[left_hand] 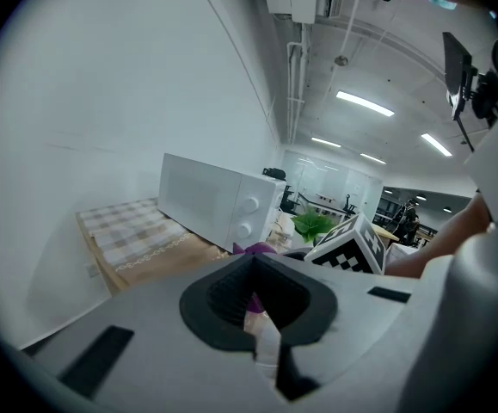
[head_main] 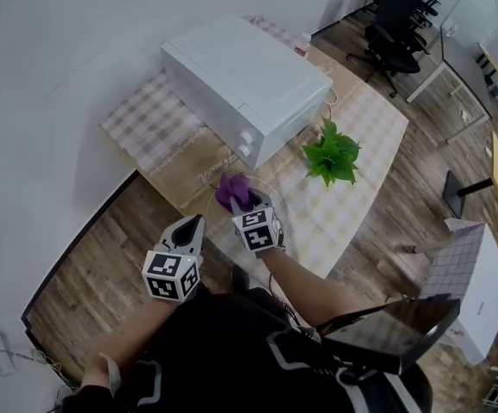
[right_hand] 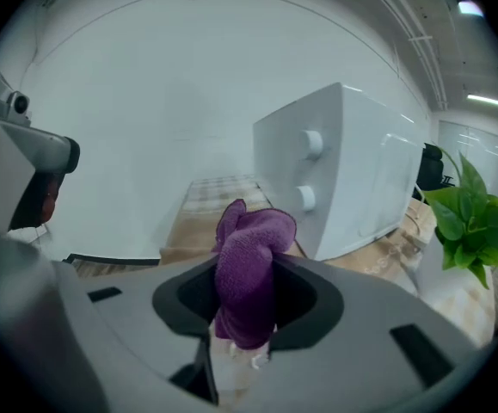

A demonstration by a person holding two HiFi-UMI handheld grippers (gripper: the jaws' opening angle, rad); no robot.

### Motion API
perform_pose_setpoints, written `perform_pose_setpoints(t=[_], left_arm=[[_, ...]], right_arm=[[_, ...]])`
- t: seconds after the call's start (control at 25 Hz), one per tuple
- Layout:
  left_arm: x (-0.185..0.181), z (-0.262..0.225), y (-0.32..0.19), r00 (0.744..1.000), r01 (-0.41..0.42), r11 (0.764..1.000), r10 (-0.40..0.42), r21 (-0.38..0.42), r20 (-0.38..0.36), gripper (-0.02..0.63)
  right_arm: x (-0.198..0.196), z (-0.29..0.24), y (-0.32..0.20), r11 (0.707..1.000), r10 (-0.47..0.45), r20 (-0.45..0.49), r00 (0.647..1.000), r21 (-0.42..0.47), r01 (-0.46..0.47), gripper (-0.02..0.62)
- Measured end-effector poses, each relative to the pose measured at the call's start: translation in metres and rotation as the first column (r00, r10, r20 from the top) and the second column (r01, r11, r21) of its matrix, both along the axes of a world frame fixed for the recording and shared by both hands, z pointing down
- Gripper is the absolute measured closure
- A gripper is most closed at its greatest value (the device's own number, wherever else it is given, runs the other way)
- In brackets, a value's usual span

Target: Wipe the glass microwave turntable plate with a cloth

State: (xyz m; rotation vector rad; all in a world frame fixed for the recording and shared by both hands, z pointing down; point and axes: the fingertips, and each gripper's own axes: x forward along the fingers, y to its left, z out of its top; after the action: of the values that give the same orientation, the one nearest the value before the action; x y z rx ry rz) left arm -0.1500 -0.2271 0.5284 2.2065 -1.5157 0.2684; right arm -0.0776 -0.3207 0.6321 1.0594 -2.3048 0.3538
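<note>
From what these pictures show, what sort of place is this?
Most likely an open office, perhaps its break corner. Black office chairs stand on a wood floor, long strip lights run along the ceiling, and a white microwave sits on a cloth-covered table.

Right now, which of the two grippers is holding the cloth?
The right gripper, shut on the purple cloth; the left gripper is shut with nothing in it.
</note>
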Motion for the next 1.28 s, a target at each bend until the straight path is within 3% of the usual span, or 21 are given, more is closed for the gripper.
perform_pose_setpoints(t=[0.24,0.4,0.64,1.28], left_arm=[[-0.018,0.001,0.012,0.998,0.058,0.998,-0.058,-0.014,0.008,0.603],[-0.025,0.005,0.018,0.997,0.079,0.997,-0.079,-0.027,0.012,0.603],[-0.023,0.006,0.016,0.997,0.080,0.996,-0.080,-0.036,0.000,0.603],[0.015,0.008,0.002,0.999,-0.042,0.998,0.042,-0.042,-0.013,0.603]], right_arm=[[-0.054,0.015,0.029,0.992,-0.119,-0.004,0.993,-0.043,0.118,0.457],[-0.064,0.031,0.036,0.986,-0.156,-0.037,0.987,-0.060,0.154,0.456],[-0.044,0.041,0.031,0.991,-0.121,-0.069,0.990,-0.071,0.116,0.456],[0.009,0.042,0.021,0.996,-0.009,-0.072,0.997,-0.086,0.002,0.454]])
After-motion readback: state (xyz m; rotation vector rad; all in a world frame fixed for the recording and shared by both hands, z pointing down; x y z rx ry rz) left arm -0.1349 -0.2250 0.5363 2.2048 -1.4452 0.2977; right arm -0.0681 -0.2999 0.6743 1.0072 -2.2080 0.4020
